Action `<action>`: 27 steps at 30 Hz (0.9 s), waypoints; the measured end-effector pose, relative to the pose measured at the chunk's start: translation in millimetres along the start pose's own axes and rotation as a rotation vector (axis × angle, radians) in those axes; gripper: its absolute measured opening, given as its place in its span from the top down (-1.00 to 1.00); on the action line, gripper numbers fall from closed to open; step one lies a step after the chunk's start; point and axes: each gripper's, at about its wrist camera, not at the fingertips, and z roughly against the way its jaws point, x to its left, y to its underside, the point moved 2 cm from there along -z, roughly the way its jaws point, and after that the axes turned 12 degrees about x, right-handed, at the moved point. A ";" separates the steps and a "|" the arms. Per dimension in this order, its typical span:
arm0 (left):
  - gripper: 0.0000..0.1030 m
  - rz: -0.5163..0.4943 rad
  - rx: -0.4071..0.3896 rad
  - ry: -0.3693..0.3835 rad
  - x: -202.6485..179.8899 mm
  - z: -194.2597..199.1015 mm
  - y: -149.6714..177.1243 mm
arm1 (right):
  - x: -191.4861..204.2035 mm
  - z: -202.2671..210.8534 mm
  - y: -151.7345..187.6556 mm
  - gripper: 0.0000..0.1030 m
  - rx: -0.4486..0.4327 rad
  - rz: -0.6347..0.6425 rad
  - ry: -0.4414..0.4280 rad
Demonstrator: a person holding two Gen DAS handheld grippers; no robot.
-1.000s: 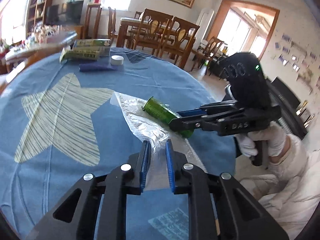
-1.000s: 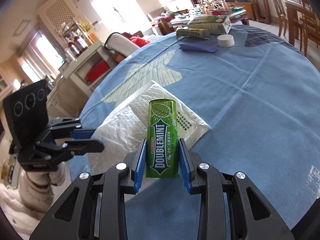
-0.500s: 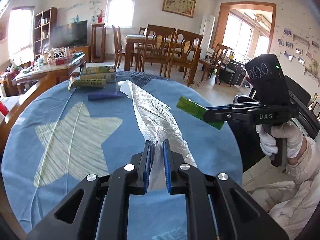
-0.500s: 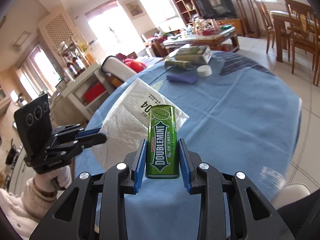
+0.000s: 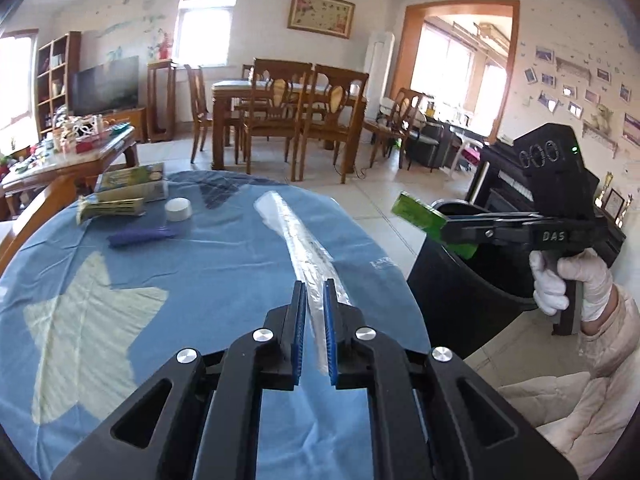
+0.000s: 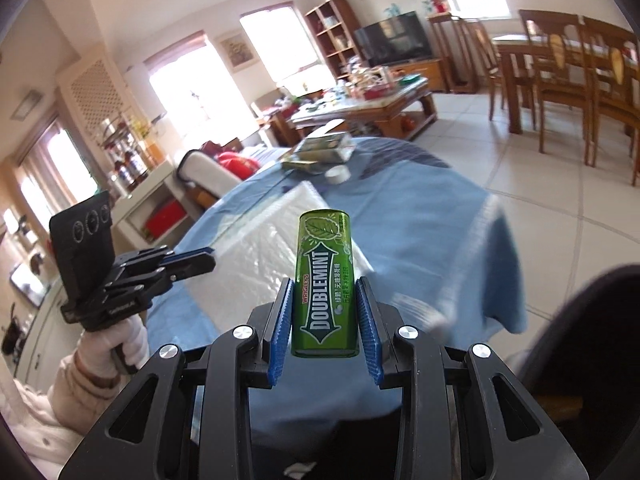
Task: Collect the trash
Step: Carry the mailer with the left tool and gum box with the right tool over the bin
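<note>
- My room is bright with daylight; the windows (image 5: pixel 206 26) and the arched doorway (image 5: pixel 460 64) burn out to white.
- Both my views bulge fisheye-style, with dark rims in the corners.
- My right view smears the counter (image 6: pixel 440 216) and white wrapper (image 6: pixel 260 256); the green tin (image 6: pixel 324 284) stays sharp.

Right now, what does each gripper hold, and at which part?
The right gripper clamps the green gum tin by its lower sides. The left gripper pinches the white plastic wrapper at its near edge.
</note>
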 end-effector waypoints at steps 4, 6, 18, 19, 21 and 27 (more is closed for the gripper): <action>0.80 -0.004 0.031 0.020 -4.5 -15.4 -1.5 | -16.9 7.1 17.5 0.39 0.000 -0.040 0.003; 0.80 -0.001 0.036 0.038 -7.8 -18.9 -2.5 | -20.5 8.1 22.4 0.39 -0.001 -0.047 -0.002; 0.80 0.044 0.100 0.129 -18.8 -39.5 -1.4 | 5.7 -58.9 30.7 0.39 0.154 -0.016 0.012; 0.79 0.051 0.107 0.140 -19.3 -40.9 -1.2 | 5.2 -59.6 30.1 0.39 0.152 -0.017 0.009; 0.75 0.081 0.115 0.175 -17.8 -43.5 -0.5 | 2.7 -59.3 30.7 0.39 0.150 -0.024 -0.005; -0.69 0.115 0.148 0.141 -19.2 -49.7 4.3 | 1.5 -59.6 31.1 0.39 0.144 -0.015 0.012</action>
